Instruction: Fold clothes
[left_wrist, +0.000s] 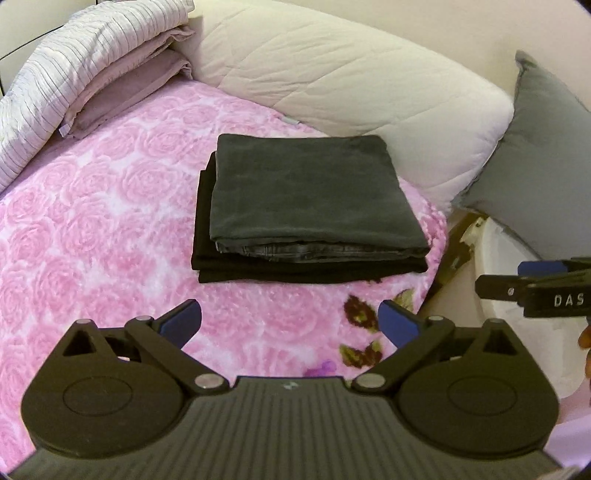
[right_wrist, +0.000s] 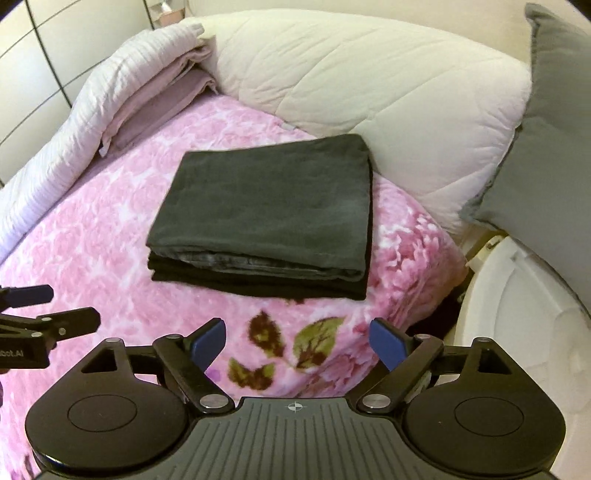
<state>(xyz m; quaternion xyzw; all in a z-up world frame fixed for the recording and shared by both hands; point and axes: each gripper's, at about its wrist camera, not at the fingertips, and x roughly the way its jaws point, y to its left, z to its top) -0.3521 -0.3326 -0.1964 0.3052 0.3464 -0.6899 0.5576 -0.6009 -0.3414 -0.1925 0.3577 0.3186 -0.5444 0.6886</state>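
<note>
A folded dark grey garment lies on top of a folded black garment, stacked on the pink floral blanket. The stack also shows in the right wrist view. My left gripper is open and empty, held just short of the stack's near edge. My right gripper is open and empty, also in front of the stack. The right gripper shows at the right edge of the left wrist view, the left gripper at the left edge of the right wrist view.
A cream quilted duvet lies behind the stack. A grey pillow leans at the right. Folded striped and mauve bedding sits at the back left. A white object stands beside the bed's right edge.
</note>
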